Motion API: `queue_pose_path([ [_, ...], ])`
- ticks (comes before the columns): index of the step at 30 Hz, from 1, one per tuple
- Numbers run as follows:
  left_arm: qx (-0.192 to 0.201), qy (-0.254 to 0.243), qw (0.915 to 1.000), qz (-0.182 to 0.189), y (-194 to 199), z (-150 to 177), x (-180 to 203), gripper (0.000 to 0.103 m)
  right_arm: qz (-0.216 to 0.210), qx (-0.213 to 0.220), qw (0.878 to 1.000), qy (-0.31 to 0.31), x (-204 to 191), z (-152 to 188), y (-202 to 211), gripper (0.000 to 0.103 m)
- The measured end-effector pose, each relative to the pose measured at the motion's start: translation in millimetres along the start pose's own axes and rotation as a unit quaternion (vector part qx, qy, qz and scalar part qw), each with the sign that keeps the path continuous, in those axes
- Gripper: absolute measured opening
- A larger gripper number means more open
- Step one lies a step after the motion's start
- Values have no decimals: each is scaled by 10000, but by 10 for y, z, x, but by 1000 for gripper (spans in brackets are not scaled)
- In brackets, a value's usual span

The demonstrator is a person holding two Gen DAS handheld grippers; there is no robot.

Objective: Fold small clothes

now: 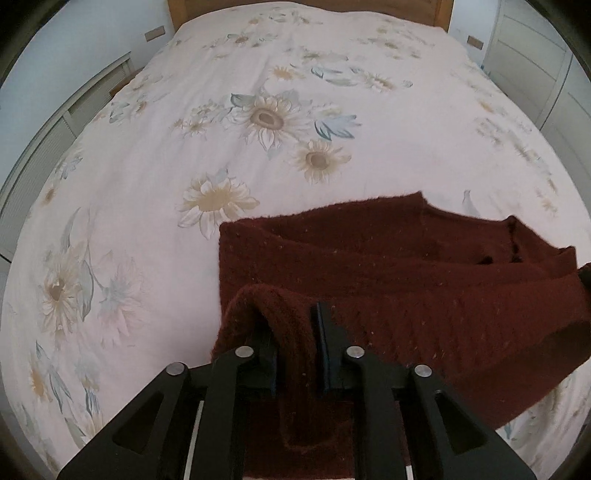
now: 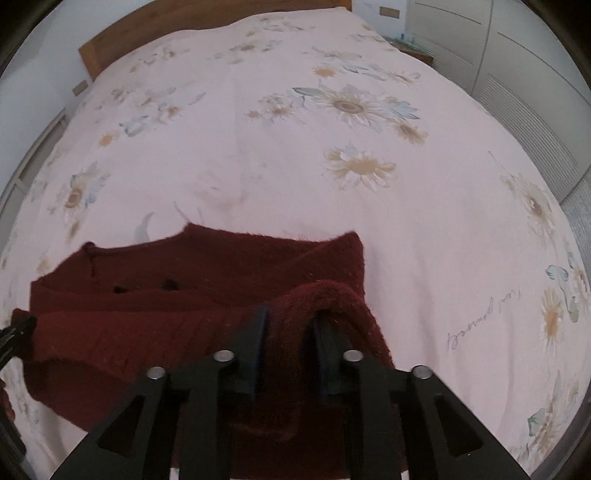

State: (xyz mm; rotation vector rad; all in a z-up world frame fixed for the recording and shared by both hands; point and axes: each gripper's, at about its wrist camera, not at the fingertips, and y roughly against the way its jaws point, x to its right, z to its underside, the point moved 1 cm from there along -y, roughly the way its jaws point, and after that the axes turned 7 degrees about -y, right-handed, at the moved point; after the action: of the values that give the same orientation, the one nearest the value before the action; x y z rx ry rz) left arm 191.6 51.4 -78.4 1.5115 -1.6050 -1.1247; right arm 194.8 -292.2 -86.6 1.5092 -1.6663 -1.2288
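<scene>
Garment: a dark red knitted sweater [image 1: 424,266], fuzzy in texture, lies partly folded on the near part of the bed, its lower half doubled over toward the neckline.
Neckline: the collar opening [image 2: 144,284] faces the headboard side, with dark gaps showing in it.
Left hand-held gripper [image 1: 295,343]: points steeply down at the sweater's left corner; a ridge of the knit stands between the two black fingers, which sit slightly apart, and the pads look to be pinching that fold.
Right hand-held gripper [image 2: 290,343]: points steeply down at the sweater's right corner; a hump of the knit rises between its fingers, which are a little parted and close against the cloth on both sides.
Bed: a pale pink floral bedspread [image 1: 258,147] printed with sunflowers covers the whole bed; a wooden headboard [image 2: 155,26] stands at the far end.
Surroundings: pale wardrobe doors [image 2: 517,66] stand on the right side of the bed.
</scene>
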Motion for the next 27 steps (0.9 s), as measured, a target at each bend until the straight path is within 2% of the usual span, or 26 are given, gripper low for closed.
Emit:
queue_pose_path([
  [1, -6, -34, 10000, -31, -15, 8, 10, 20, 3, 22, 10000, 2, 5, 5, 15, 35],
  [3, -51, -116, 9999, -8, -36, 7, 27, 34, 44, 134, 9999, -40, 20, -5, 94, 53],
  [4, -82, -117, 9999, 44, -36, -1, 20, 36, 68, 206, 9997, -59, 28, -9, 142, 67],
  [5, -75, -75, 9999, 93, -9, -10, 10, 40, 70, 293, 9995, -71, 32, -15, 198, 71],
  [7, 45, -15, 9999, 148, 102, -38, 9, 51, 2, 481, 9988, -50, 20, -20, 327, 77],
  [9, 194, -23, 9997, 116, 223, -59, 41, 76, -34, 634, 9980, 54, -24, -3, 445, 80],
  [11, 251, -87, 9992, 297, 314, -80, 93, 86, -43, 732, 9971, 205, -97, 42, 540, 80],
  [14, 367, -127, 9985, 376, 424, -93, 175, 88, -62, 790, 9959, 433, -247, 156, 634, 85],
  [16, 462, -123, 9977, 472, 480, -89, 230, 101, -151, 880, 9943, 576, -366, 252, 679, 90],
  [19, 641, -177, 9955, 674, 546, -33, 358, 102, -237, 996, 9911, 847, -570, 410, 714, 103],
  [23, 742, -497, 9940, 632, 527, 84, 593, 102, -144, 1019, 9858, 1324, -870, 689, 611, 103],
  [27, 709, -616, 9932, 682, 406, 240, 779, 102, -118, 849, 9847, 1521, -1007, 973, 376, 103],
])
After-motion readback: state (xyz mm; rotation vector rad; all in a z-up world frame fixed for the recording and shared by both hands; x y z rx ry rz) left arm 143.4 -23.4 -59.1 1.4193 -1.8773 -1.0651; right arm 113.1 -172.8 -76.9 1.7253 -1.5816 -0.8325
